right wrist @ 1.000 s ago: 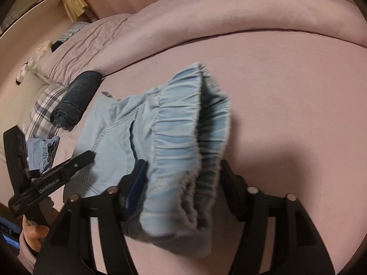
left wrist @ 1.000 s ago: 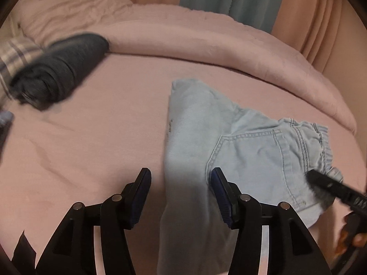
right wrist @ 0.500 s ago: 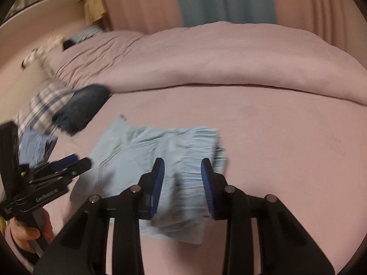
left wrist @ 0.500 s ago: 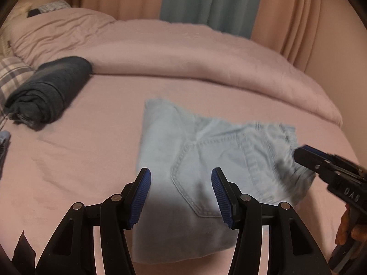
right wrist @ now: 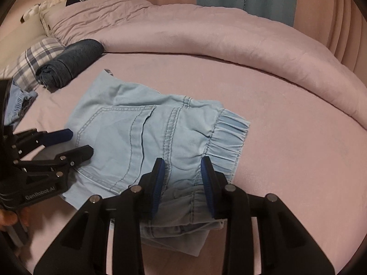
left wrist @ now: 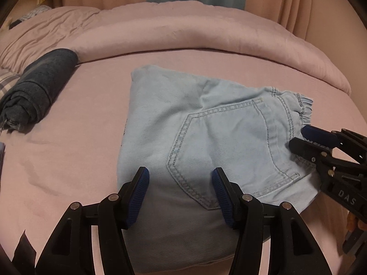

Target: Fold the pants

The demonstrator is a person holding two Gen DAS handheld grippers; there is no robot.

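Note:
Light blue denim pants (left wrist: 206, 137) lie folded in a compact stack on the pink bed sheet, back pocket up, elastic waistband (right wrist: 229, 137) toward the right. My left gripper (left wrist: 180, 194) is open and empty, hovering over the near edge of the fold. My right gripper (right wrist: 183, 181) is open and empty above the waistband end. Each gripper also shows in the other's view, the right (left wrist: 307, 139) beside the waistband, the left (right wrist: 75, 142) at the pocket side.
A rolled dark grey garment (left wrist: 39, 89) lies at the left on the sheet (left wrist: 68, 149). A bunched pink duvet (right wrist: 206, 34) runs along the back. A plaid pillow (right wrist: 36, 57) and another light blue garment (right wrist: 18, 103) sit far left. Curtains hang behind.
My right gripper laid the waistband down onto the stack and let go, its jaws now apart and empty. The pants went from hanging to lying flat. Both grippers pulled back slightly.

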